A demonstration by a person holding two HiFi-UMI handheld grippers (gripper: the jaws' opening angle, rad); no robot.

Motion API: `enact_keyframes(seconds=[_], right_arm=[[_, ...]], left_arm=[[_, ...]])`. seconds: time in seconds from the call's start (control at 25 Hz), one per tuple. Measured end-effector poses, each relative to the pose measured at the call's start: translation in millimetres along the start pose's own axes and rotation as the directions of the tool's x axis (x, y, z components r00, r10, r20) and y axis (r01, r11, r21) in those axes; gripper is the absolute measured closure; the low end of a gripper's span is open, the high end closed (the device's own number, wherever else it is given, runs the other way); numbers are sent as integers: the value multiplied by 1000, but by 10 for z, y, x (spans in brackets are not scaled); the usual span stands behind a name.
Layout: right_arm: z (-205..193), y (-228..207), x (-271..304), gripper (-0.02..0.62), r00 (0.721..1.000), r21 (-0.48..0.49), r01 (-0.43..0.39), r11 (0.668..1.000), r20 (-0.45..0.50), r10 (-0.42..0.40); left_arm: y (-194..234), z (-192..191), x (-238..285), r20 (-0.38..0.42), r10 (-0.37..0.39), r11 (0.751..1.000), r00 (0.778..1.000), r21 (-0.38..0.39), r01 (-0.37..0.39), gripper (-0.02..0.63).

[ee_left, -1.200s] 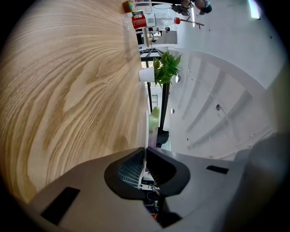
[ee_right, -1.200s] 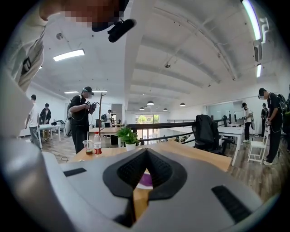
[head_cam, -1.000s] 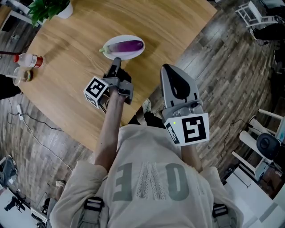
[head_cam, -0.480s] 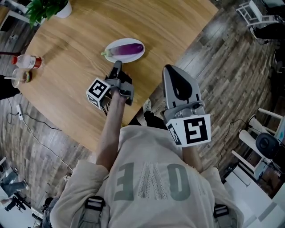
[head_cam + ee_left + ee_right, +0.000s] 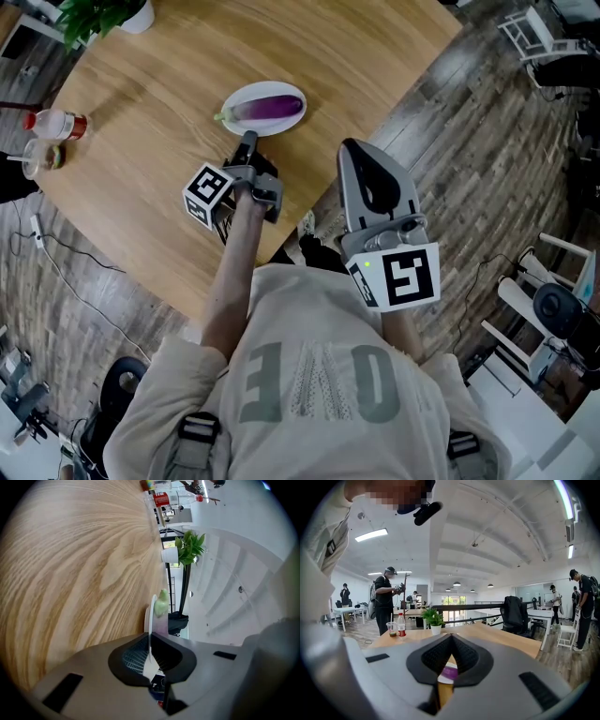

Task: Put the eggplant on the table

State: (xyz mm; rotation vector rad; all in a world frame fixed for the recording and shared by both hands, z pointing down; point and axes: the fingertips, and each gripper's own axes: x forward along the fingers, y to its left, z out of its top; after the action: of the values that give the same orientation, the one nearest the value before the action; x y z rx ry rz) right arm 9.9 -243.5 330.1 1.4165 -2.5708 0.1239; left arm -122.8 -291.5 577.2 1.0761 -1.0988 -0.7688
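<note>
The eggplant (image 5: 270,106) lies on a white plate (image 5: 234,97) on the round wooden tabletop (image 5: 159,159), with its green stem end toward the left of the head view. Your left gripper (image 5: 247,142) points at the plate's near rim, just beside it and clear of the eggplant. Its jaws are clenched together with nothing between them. In the left gripper view the plate's edge (image 5: 148,616) and the green stem of the eggplant (image 5: 161,604) show just past the closed tips.

Your right gripper (image 5: 353,148) is at the tabletop's edge, to the right of the plate and apart from it. Its jaws are also pressed together and empty. In the right gripper view the purple eggplant (image 5: 450,672) shows through the gap below the tips.

At the far left of the tabletop stand a potted plant (image 5: 98,14), a bottle (image 5: 56,123) and a cup (image 5: 37,156).
</note>
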Motion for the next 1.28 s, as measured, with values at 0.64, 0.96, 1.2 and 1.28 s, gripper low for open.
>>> enact_keyframes(seconds=[0.64, 0.96, 1.2, 1.28], right_arm=[[52, 1, -78, 577, 1000, 6, 11, 1000, 23, -11], [131, -17, -176, 576, 997, 20, 10, 1000, 71, -11], [251, -56, -282, 576, 991, 37, 8, 999, 132, -13], [289, -94, -326, 575, 988, 53, 17, 998, 152, -25]], left_arm=[[118, 6, 19, -19, 91, 996, 996, -24, -91, 584], [113, -29, -58, -24, 104, 992, 994, -71, -105, 474], [-327, 234, -342, 124, 123, 968, 985, 203, -146, 454], [-700, 385, -472, 201, 75, 915, 977, 375, -148, 454]])
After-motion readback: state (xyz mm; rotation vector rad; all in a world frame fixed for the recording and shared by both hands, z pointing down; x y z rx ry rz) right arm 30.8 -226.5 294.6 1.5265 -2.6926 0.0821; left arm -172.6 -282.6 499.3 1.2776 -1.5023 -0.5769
